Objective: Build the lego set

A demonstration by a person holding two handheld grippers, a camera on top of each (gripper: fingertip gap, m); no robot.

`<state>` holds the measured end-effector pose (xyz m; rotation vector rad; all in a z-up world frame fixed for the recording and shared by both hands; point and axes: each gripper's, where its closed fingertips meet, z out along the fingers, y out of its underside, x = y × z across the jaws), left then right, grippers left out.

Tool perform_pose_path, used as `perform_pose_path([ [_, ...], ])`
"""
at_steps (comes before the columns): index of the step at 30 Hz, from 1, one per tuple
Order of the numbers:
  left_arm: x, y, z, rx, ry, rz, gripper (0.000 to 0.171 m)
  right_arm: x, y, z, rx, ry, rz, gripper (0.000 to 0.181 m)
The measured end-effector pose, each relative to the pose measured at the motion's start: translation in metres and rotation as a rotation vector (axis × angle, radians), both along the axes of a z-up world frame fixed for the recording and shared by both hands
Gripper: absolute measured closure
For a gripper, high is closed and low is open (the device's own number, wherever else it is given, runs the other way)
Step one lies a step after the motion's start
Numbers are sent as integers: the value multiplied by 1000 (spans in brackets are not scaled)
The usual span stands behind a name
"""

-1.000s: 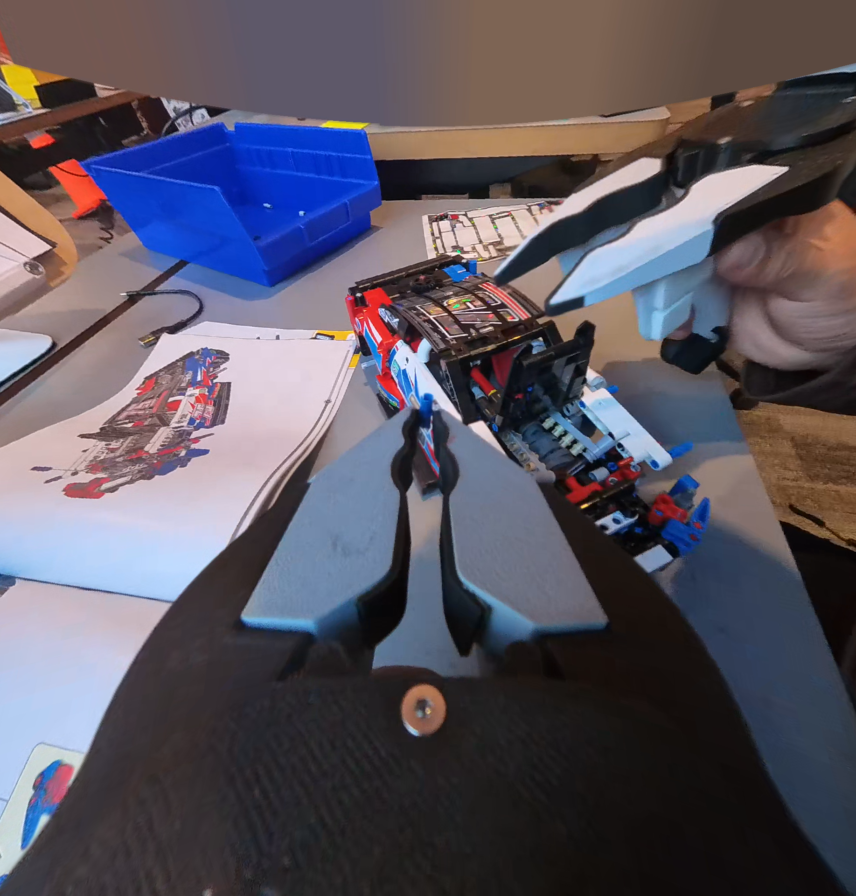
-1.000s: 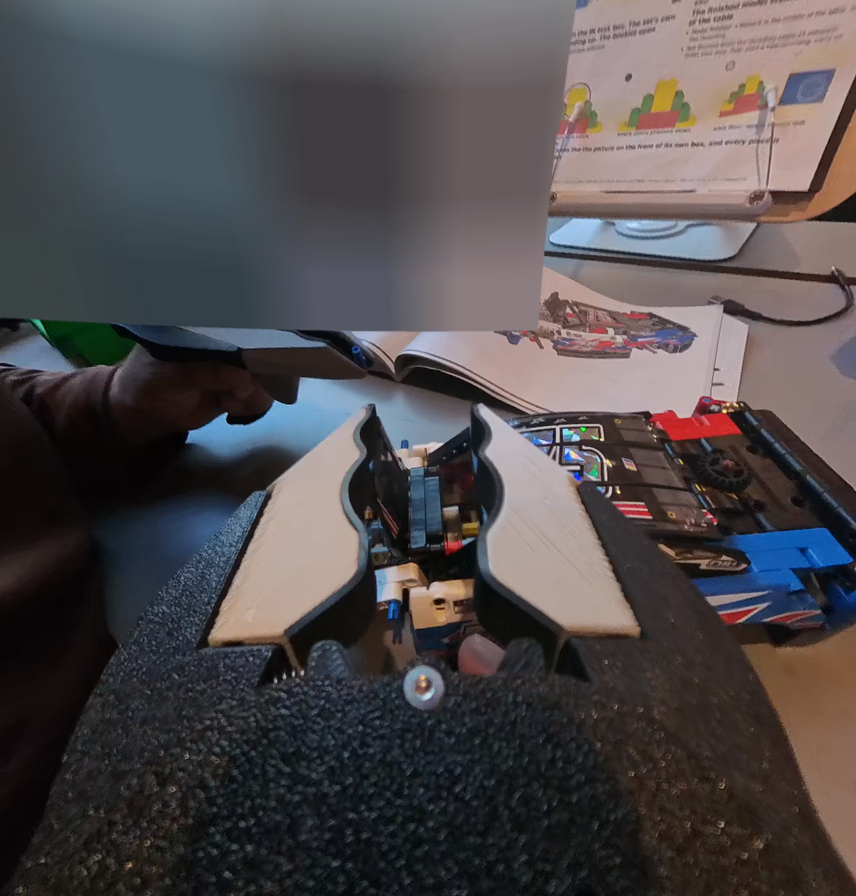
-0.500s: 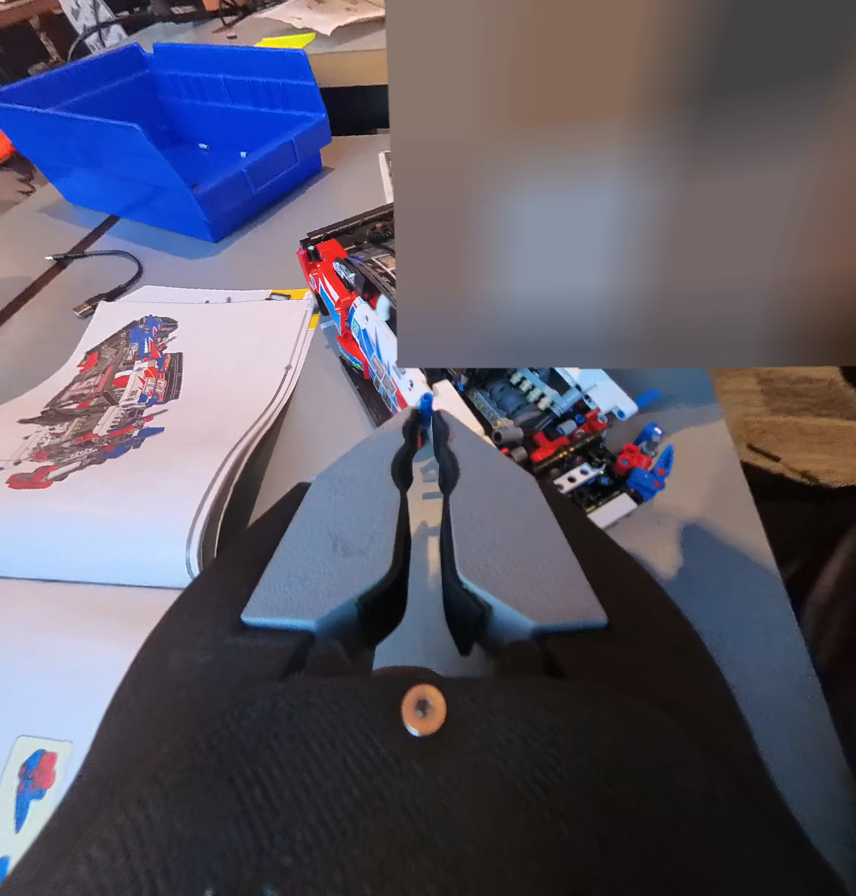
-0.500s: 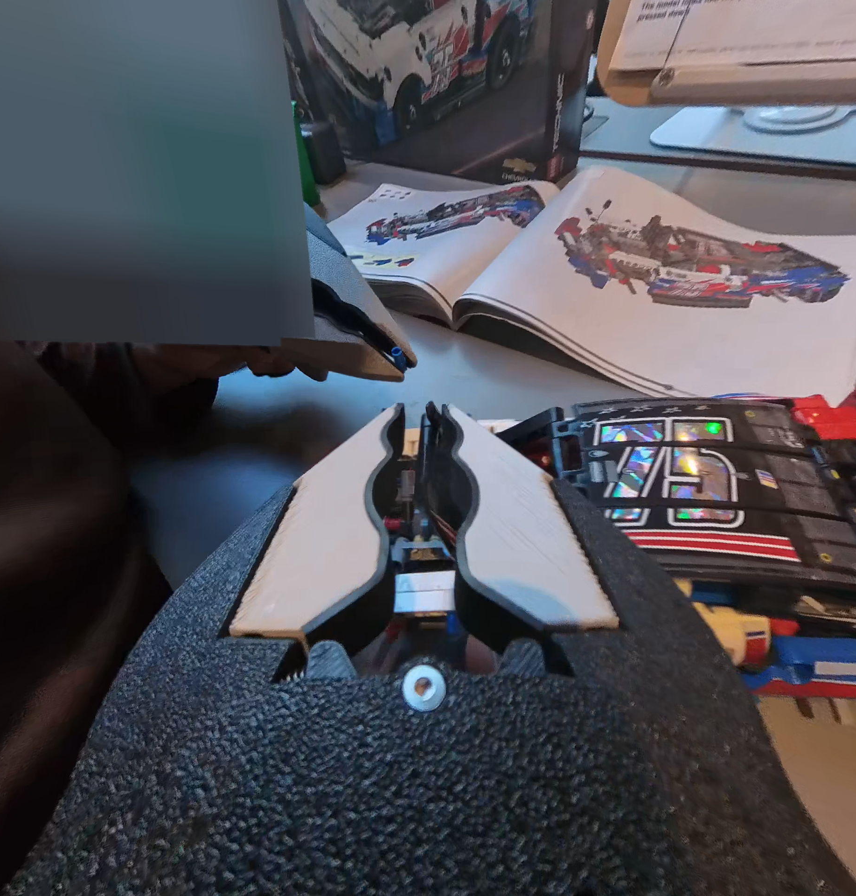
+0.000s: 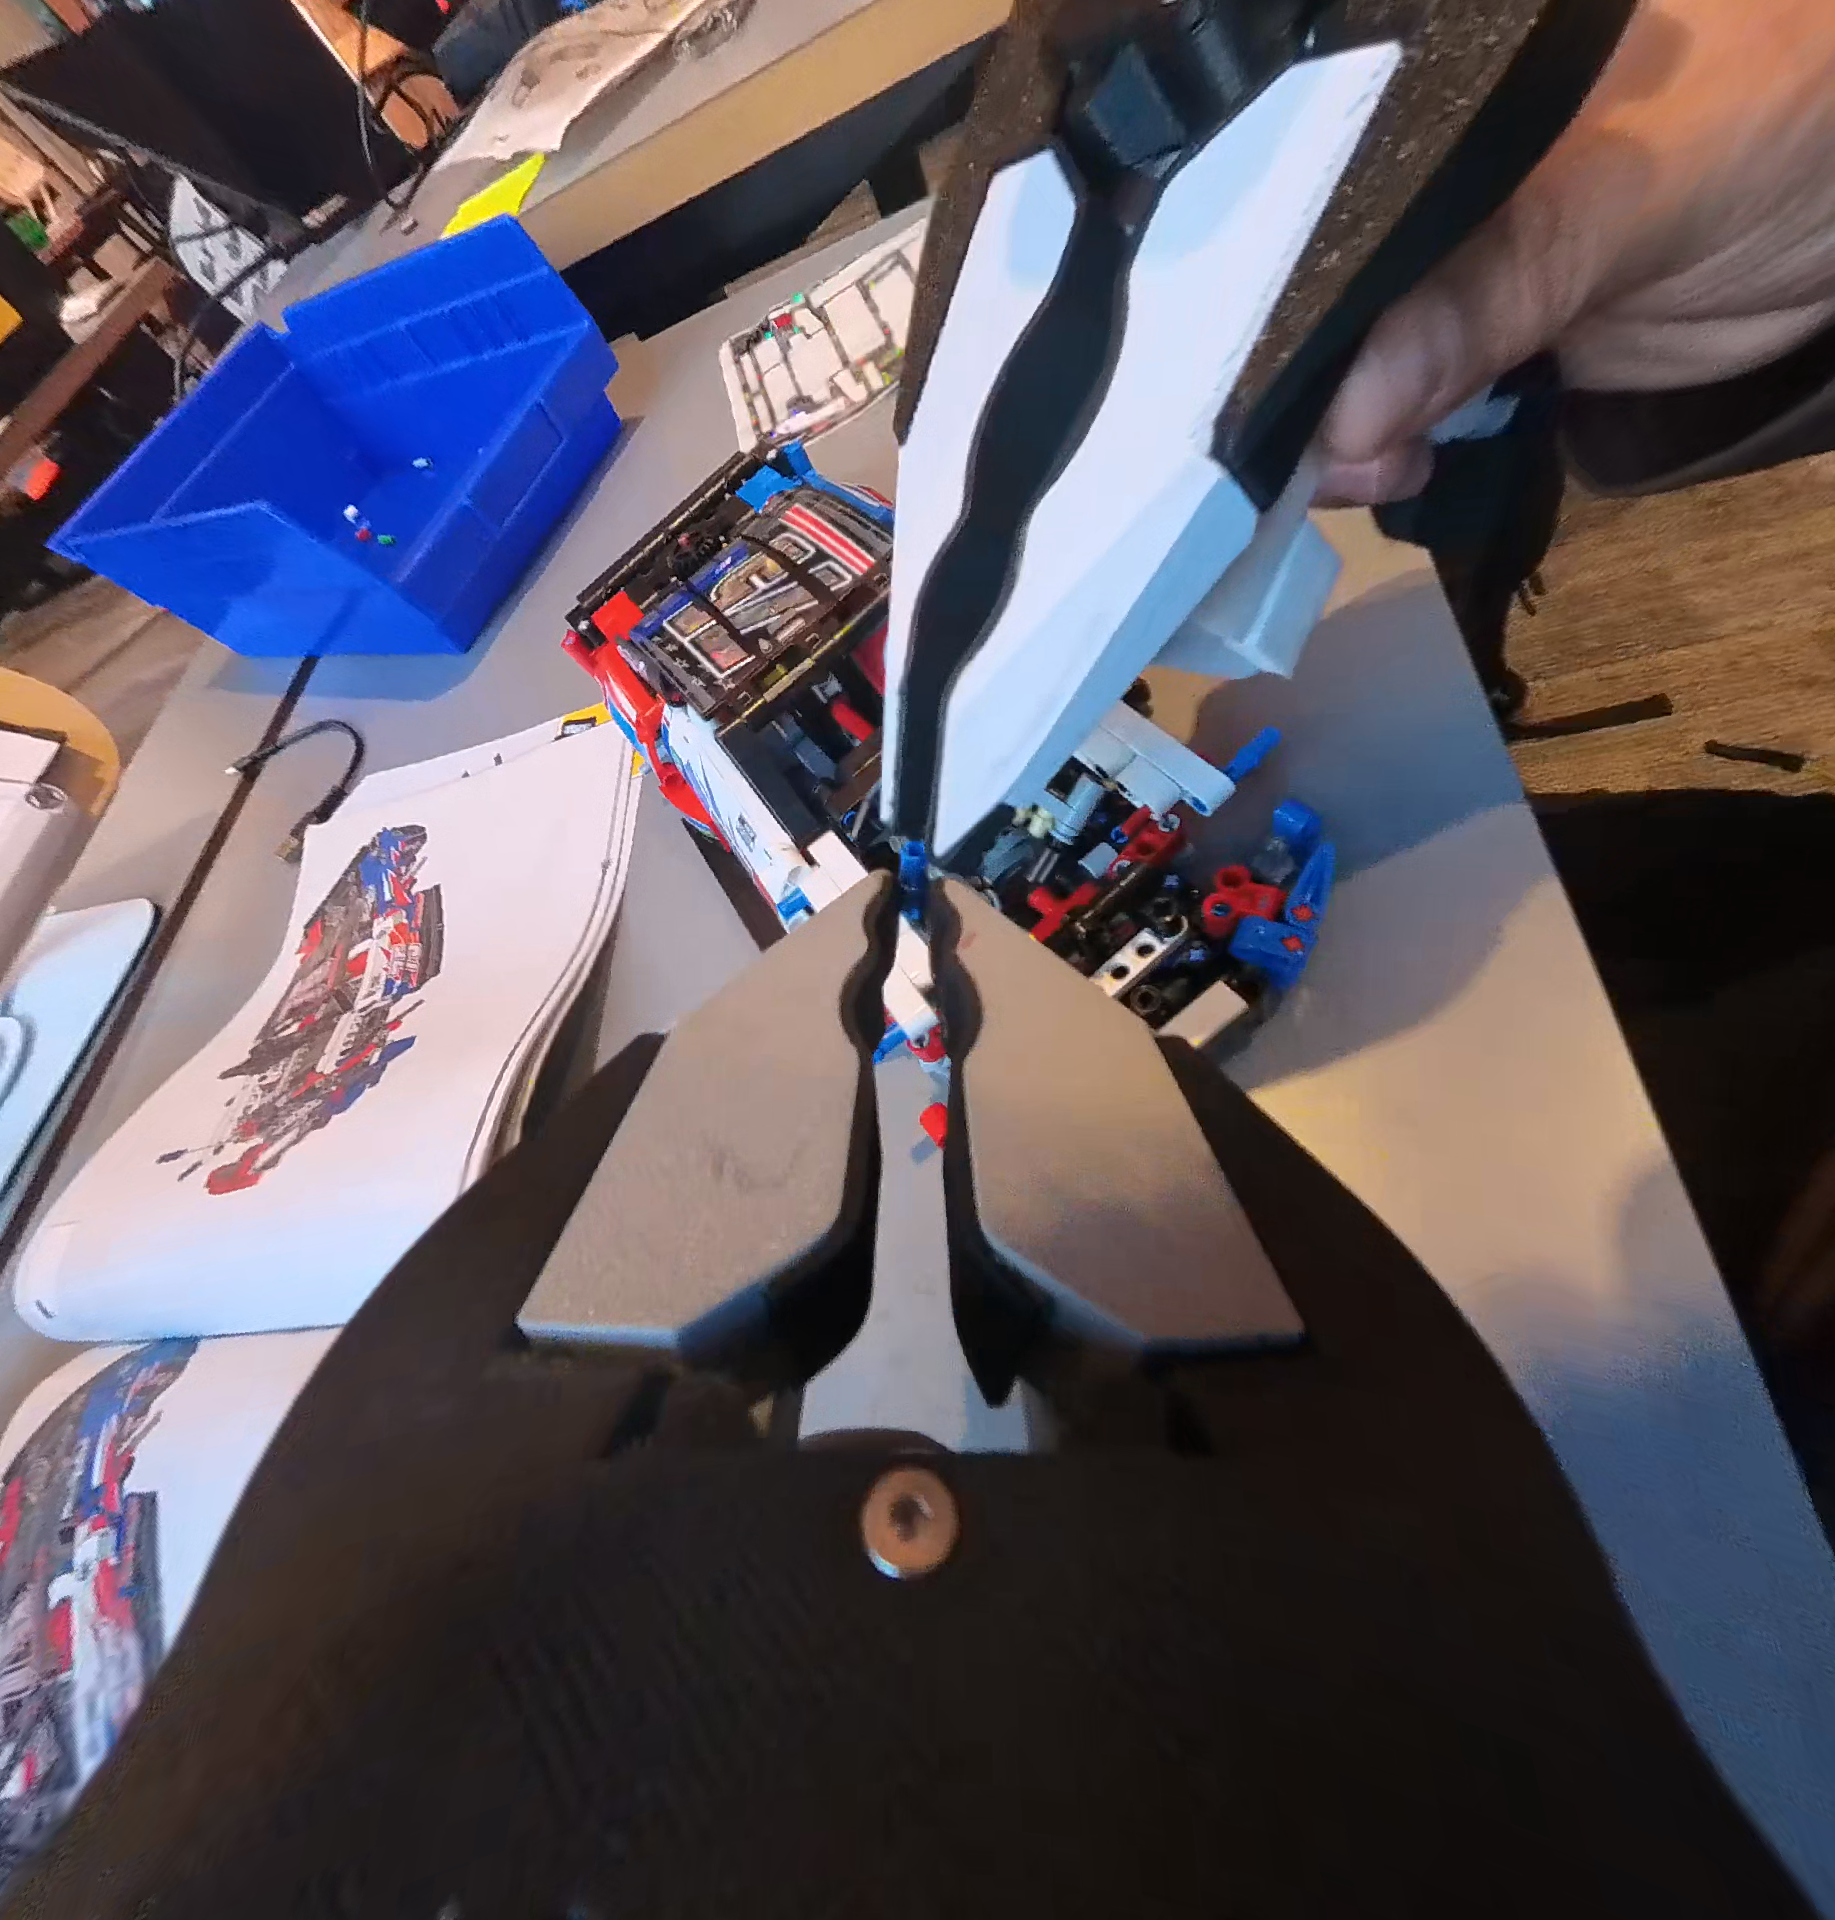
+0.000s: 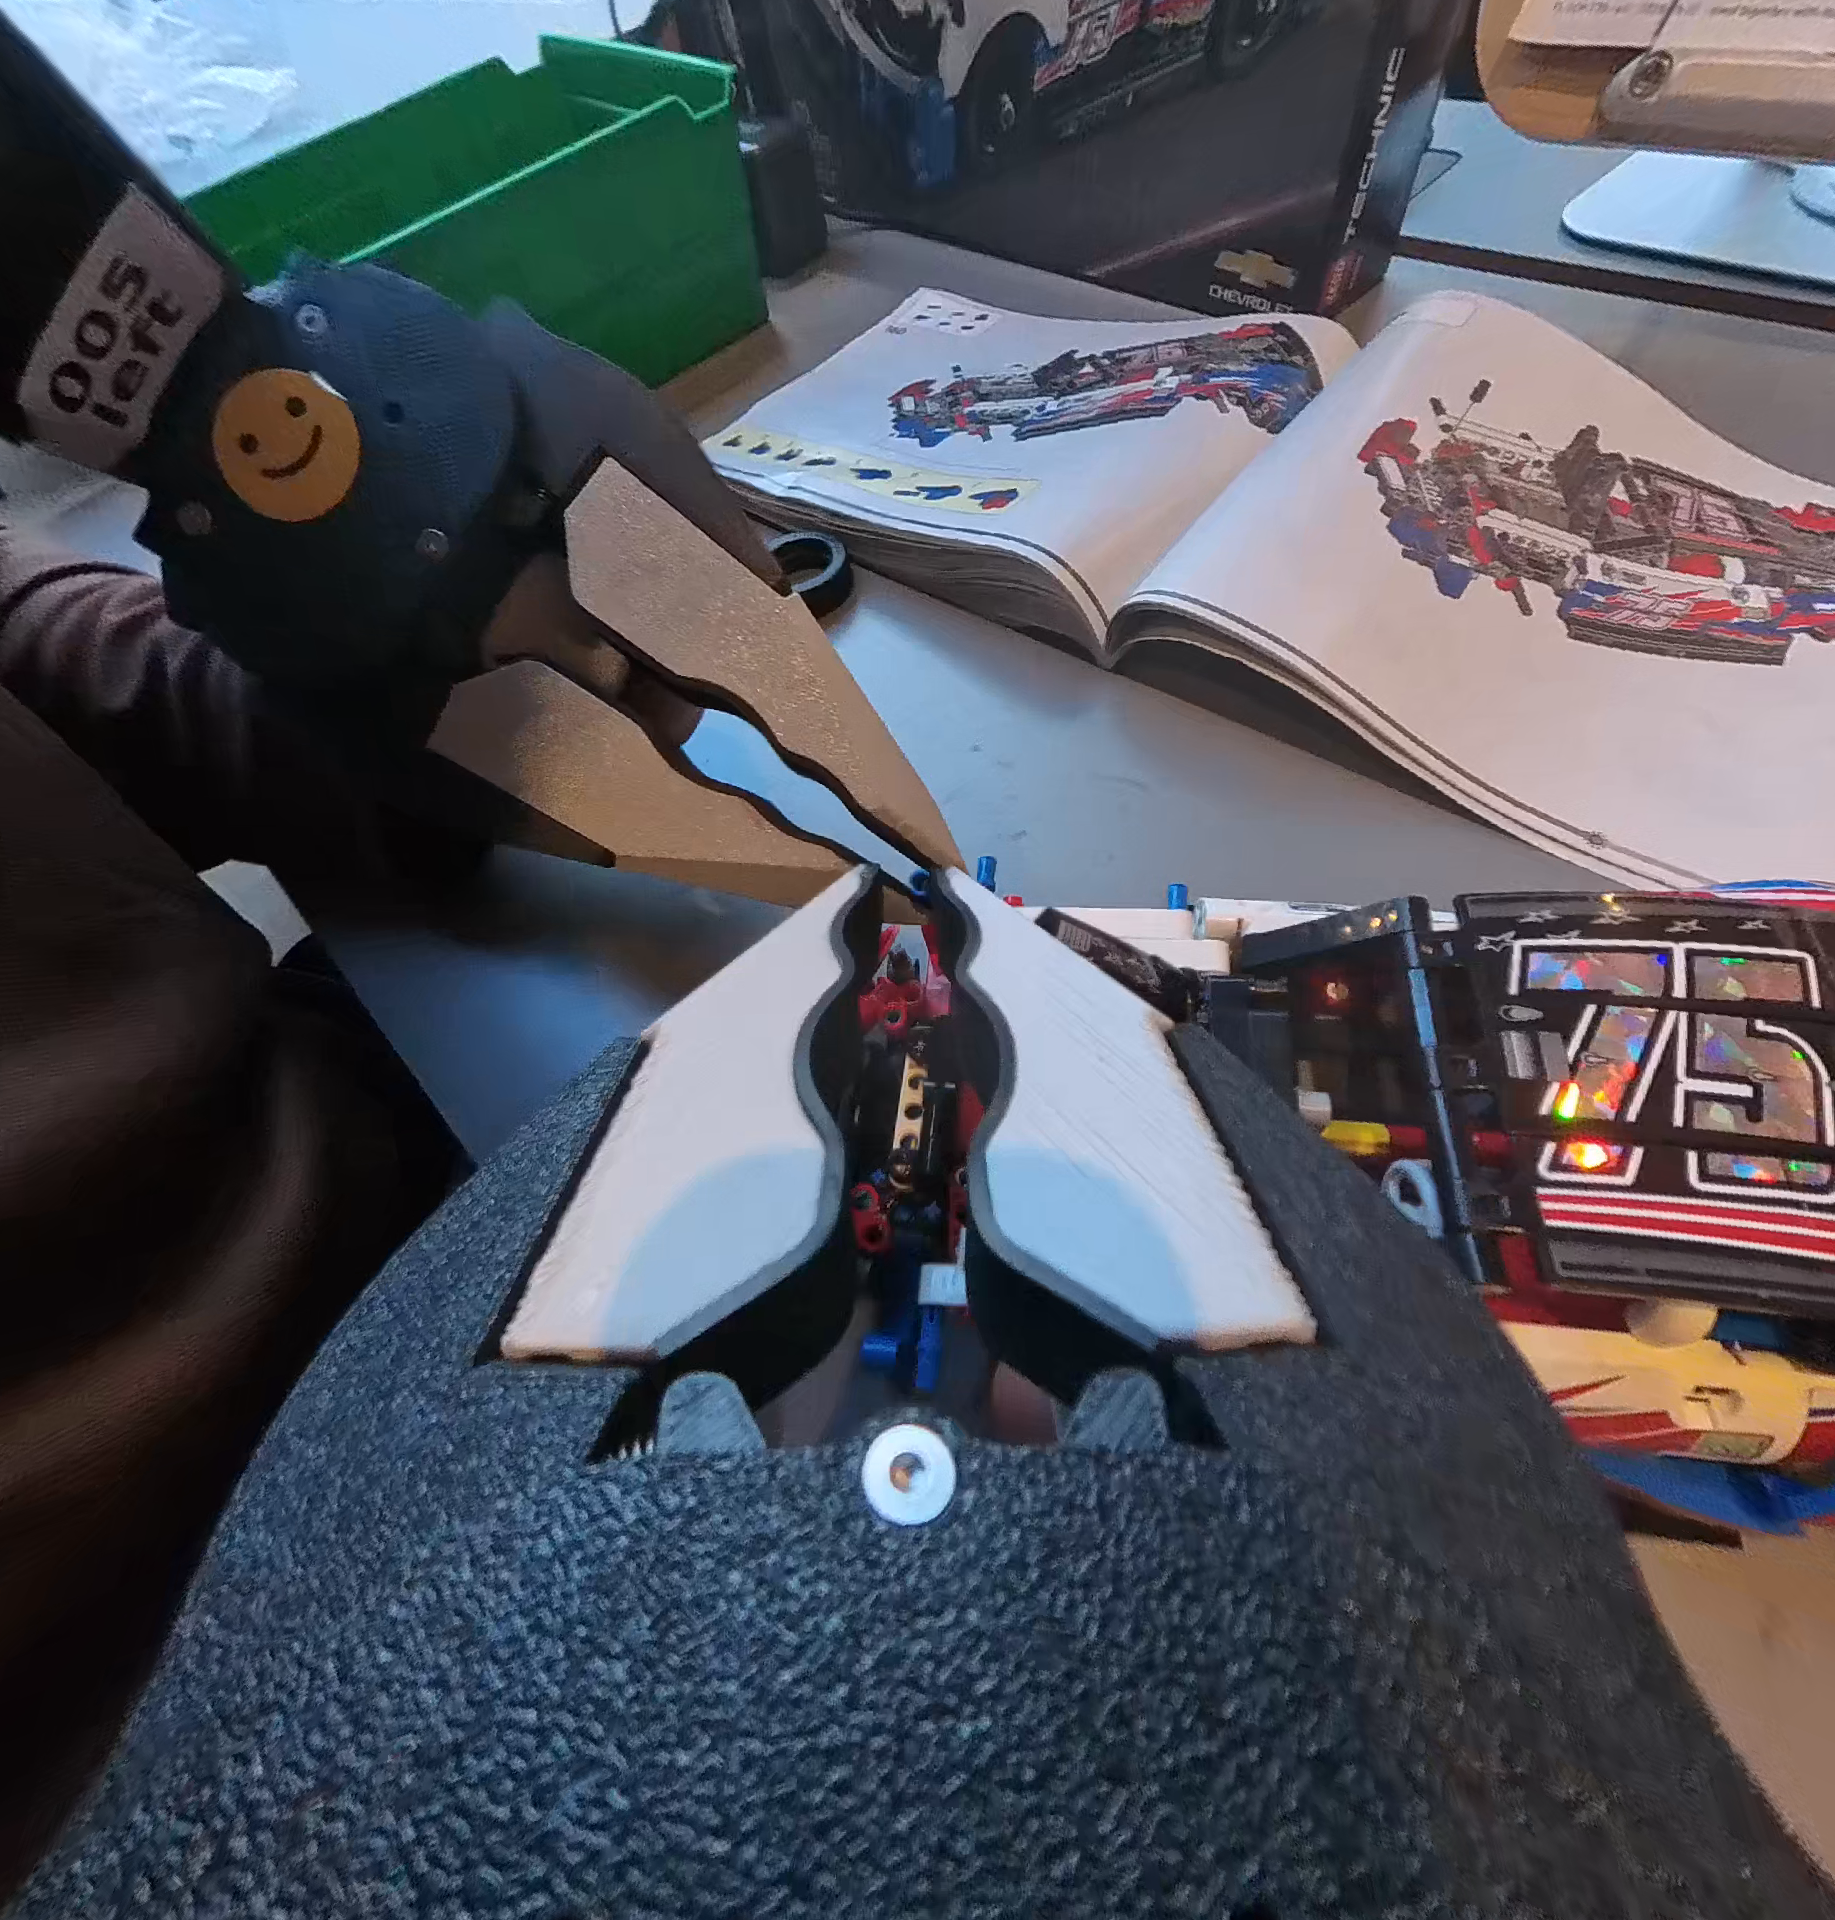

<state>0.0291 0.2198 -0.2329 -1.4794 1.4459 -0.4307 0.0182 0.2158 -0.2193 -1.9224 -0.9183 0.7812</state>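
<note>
Hiding: the right gripper [image 5: 918,831] is covering the car's middle in the left wrist view, and its own body is blocking the car's near end in the right wrist view.
Table [image 5: 1495,1195]: grey and flat, running out of frame on every side.
Booklet [image 6: 1308,582]: lying open beside the car, white curved pages with printed car drawings, its far edge cut off.
Car [image 5: 747,623]: sitting on the table between booklet and table edge; black studded roof with shiny foil panels, red and blue trim, open frame of small beams and pins at one end.
Blue bin [image 5: 373,520]: hard plastic, boxy, standing beyond the car, holding a few tiny bits too small to tell.
Green bin [image 6: 539,197]: ribbed plastic, partly cut off at the frame top.
Left gripper [image 5: 911,894]: grey wedge fingers with wavy inner edges, pinching a pin at the tips.
Right gripper: white wedge fingers drawn nearly together, tips meeting the left ones at the pin; whether they are gripping it, I cannot tell.
Pin [image 5: 911,864]: small, blue, upright, mostly hidden between the tips.
</note>
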Motion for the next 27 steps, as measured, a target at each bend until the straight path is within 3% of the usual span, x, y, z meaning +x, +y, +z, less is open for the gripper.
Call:
perform_pose_path([
  [13, -4, -14, 2, 254, 115, -5, 169, -3, -15, -3, -54, 4, -59, 177],
  [20, -7, -18, 4, 217, 99, 6, 170, -1, -15, -4, -2, -36, -111, 180],
  [27, -7, -27, 7, 225, 52, -57, 170, -5, -23, -1, -113, 95, -59, 172],
])
